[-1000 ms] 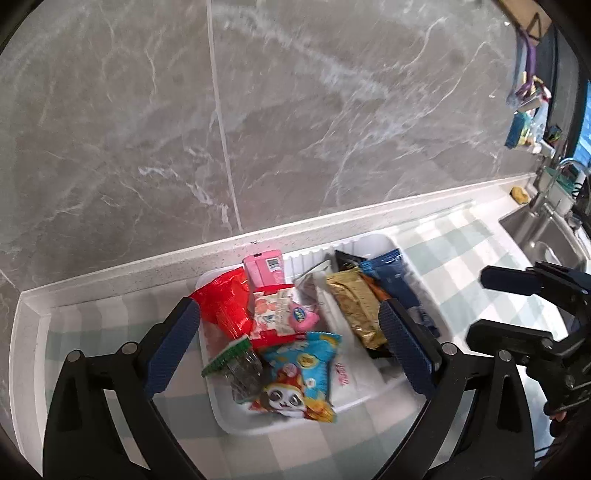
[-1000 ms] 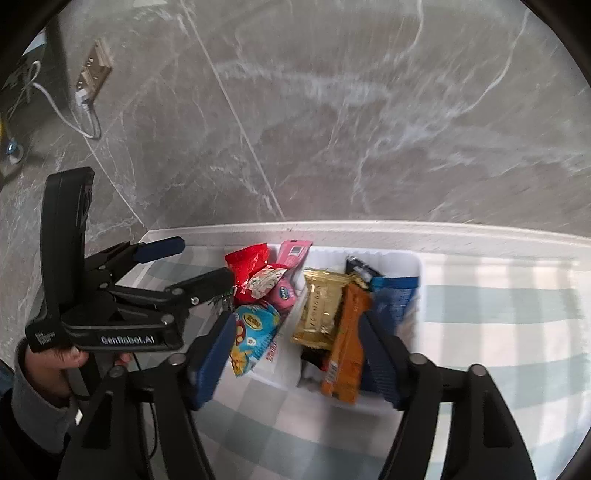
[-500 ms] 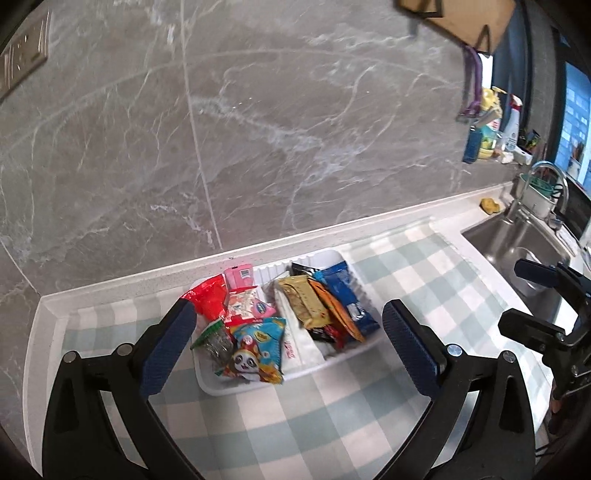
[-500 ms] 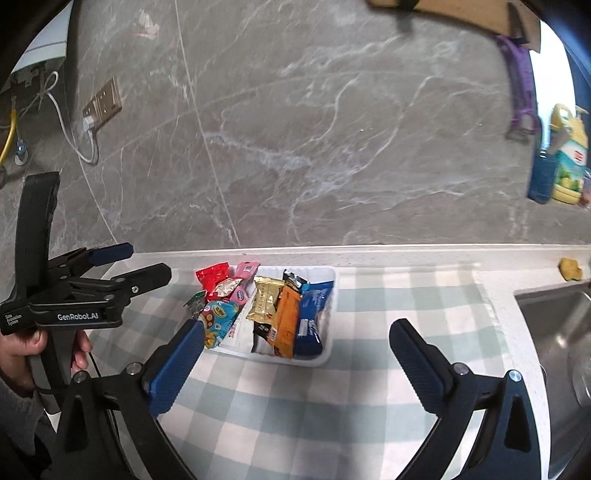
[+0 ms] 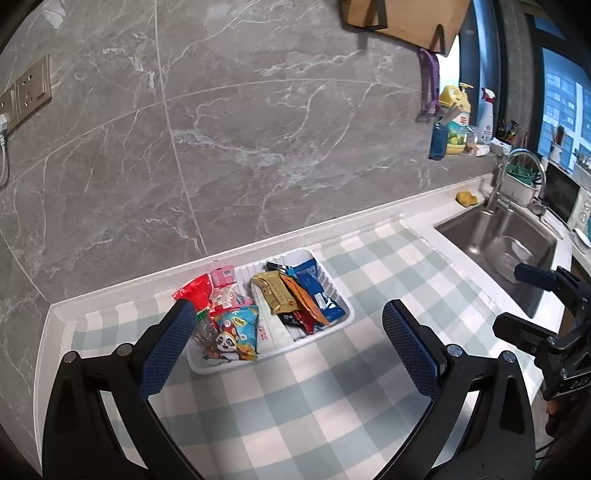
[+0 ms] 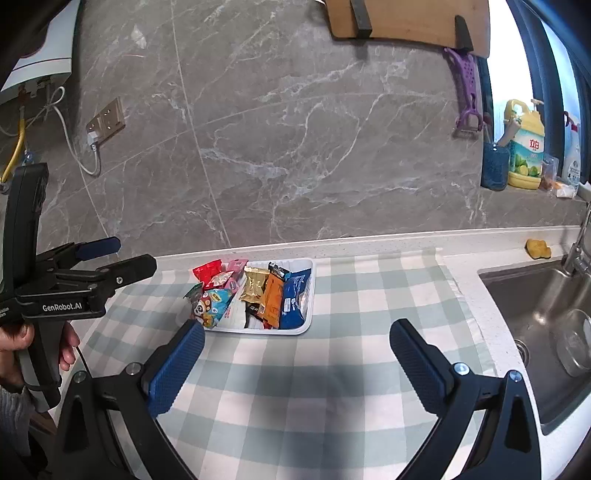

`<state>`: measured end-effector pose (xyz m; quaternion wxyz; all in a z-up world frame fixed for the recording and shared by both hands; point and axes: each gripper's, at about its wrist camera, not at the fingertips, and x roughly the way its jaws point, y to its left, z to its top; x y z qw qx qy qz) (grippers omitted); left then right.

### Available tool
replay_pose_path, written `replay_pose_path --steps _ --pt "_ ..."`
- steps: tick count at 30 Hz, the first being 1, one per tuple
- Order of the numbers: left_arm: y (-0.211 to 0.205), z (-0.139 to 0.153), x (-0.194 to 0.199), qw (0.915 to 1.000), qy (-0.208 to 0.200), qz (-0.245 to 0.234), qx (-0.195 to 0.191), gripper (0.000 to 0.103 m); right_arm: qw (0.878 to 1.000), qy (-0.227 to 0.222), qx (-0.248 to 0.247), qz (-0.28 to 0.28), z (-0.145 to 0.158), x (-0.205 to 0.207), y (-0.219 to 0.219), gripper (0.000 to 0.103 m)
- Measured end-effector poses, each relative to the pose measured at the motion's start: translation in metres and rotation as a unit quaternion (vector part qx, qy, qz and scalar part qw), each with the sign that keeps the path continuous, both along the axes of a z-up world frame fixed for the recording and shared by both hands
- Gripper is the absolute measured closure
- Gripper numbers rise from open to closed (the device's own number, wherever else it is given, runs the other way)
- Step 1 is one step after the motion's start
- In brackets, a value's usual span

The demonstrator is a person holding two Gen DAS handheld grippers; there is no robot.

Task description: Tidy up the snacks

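A white tray sits on the checked cloth by the wall, filled with several snack packs. Bright bags lie in its left half, among them a panda pack and a red bag. Bars lie in its right half: a gold one, an orange one and a blue one. My left gripper hangs open well short of the tray, nothing between its fingers. My right gripper is open too, empty, held back from the tray.
A steel sink with a tap lies to the right, a yellow sponge behind it. Bottles stand on the sill. A wall socket with a plugged cable is at left. A wooden board hangs above.
Both grippers have pulled back and up from the tray, which now looks smaller and farther off. The right gripper's jaws spread wider. The snacks have stayed in the tray.
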<state>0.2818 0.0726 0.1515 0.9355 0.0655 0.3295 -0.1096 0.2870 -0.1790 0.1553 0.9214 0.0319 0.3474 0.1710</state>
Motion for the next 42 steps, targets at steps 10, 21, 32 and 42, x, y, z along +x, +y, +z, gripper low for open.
replay_pose_path --steps 10,21,32,42 --pt "-0.004 -0.010 -0.031 0.9999 0.010 -0.008 -0.004 0.001 1.000 -0.022 -0.019 0.006 0.013 -0.023 0.003 0.001" --pt "0.015 -0.053 -0.048 0.9982 0.058 0.008 -0.012 0.001 0.999 0.005 -0.026 0.021 -0.006 -0.037 0.016 0.001" --pt "0.023 -0.063 -0.051 0.9979 0.064 0.009 -0.011 0.001 0.999 0.010 -0.030 0.026 -0.009 -0.041 0.024 0.001" --pt "0.026 -0.062 -0.054 0.9980 0.062 0.007 -0.012 0.001 0.999 0.011 -0.028 0.027 -0.009 -0.042 0.023 0.001"
